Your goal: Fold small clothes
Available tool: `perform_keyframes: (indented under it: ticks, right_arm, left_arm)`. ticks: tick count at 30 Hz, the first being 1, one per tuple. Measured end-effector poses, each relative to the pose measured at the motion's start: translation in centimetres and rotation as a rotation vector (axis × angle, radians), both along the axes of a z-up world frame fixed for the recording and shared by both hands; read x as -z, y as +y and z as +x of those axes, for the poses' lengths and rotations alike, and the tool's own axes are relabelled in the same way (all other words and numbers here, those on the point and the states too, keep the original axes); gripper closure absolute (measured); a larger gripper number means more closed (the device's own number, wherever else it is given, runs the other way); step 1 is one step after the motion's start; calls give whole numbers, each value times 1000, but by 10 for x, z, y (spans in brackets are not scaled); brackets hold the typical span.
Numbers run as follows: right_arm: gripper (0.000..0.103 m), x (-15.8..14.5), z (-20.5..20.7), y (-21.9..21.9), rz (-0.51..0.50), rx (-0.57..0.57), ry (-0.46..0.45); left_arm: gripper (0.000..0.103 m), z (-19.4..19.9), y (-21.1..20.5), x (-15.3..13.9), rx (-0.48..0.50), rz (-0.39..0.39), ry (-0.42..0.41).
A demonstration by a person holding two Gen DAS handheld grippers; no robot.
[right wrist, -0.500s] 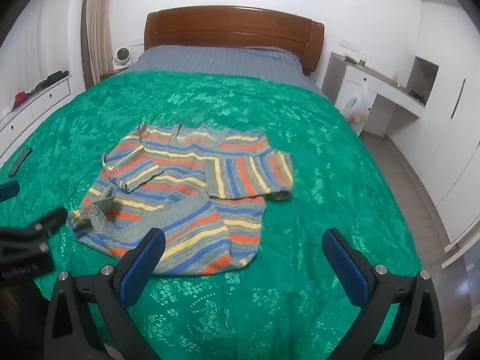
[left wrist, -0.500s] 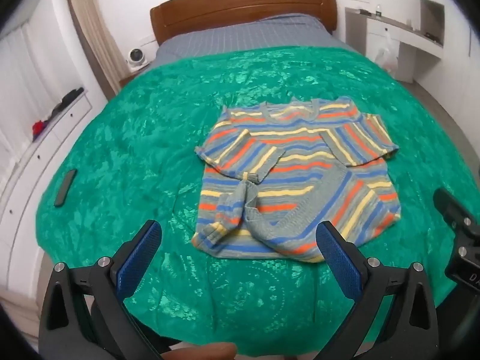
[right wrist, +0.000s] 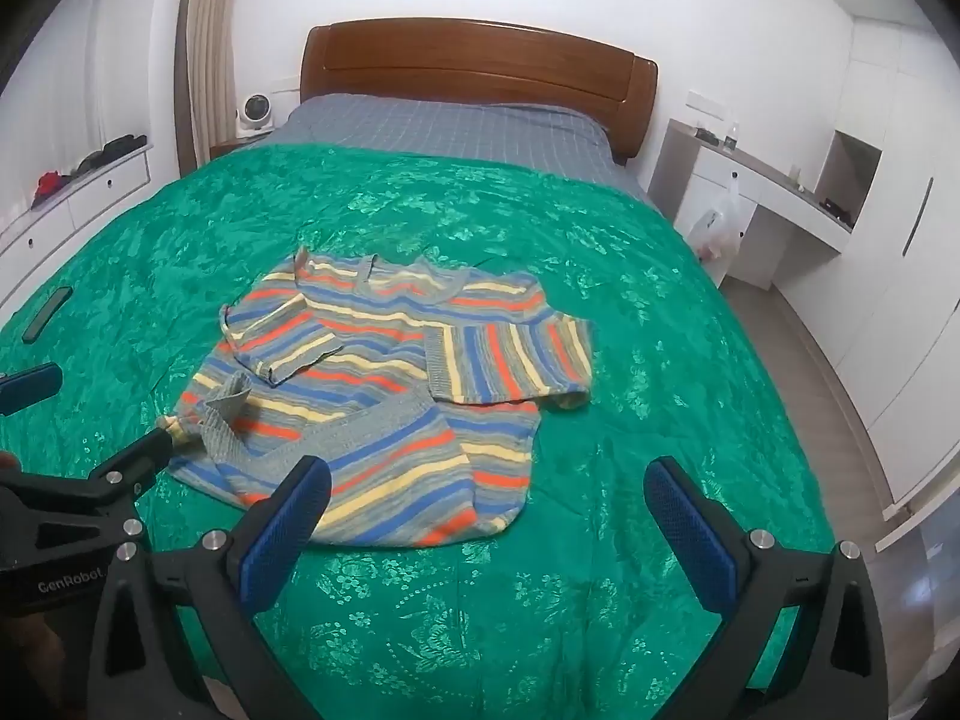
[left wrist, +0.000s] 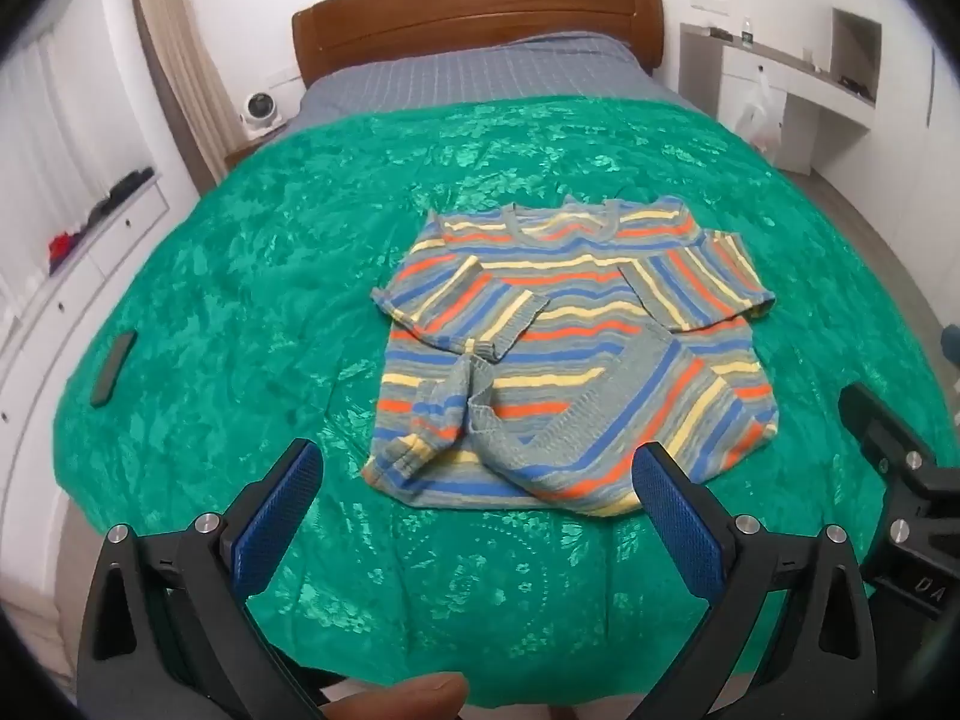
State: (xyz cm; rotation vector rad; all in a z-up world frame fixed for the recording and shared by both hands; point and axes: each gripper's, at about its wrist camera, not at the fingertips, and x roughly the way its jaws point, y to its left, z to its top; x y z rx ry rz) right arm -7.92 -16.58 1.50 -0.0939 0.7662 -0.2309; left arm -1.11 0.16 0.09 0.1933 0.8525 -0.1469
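Observation:
A small striped knit sweater [left wrist: 570, 348] [right wrist: 384, 396] lies flat on the green bedspread [left wrist: 300, 276] [right wrist: 630, 360], neck toward the headboard. Both sleeves are folded in across its front, and the near hem is turned up at a slant. My left gripper [left wrist: 477, 456] hovers open just short of the near hem, with nothing between its blue pads. My right gripper [right wrist: 487, 471] also stands open and empty, over the sweater's near right corner. In the right wrist view the left gripper [right wrist: 96, 414] shows at the sweater's near left corner. The right gripper [left wrist: 882, 444] shows at the left wrist view's right edge.
A dark flat remote-like object [left wrist: 114, 369] [right wrist: 48, 315] lies on the bedspread far left. Beyond it runs a white drawer unit [left wrist: 72, 264]. A white desk [right wrist: 768, 192] and wardrobe stand right of the bed. The wooden headboard [left wrist: 480, 12] is at the far end.
Both views have shifted only slightly. In the right wrist view the left gripper has edged nearer the sweater's near left corner. The sweater has not moved, and both grippers stay open.

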Motion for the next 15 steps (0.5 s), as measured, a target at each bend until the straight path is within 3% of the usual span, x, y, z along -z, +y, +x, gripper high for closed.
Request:
perform_keyframes:
  ticks: [15]
  right_arm:
    - [0, 6, 1, 1, -12, 12, 22]
  left_arm:
    - [0, 4, 5, 2, 9, -55, 49]
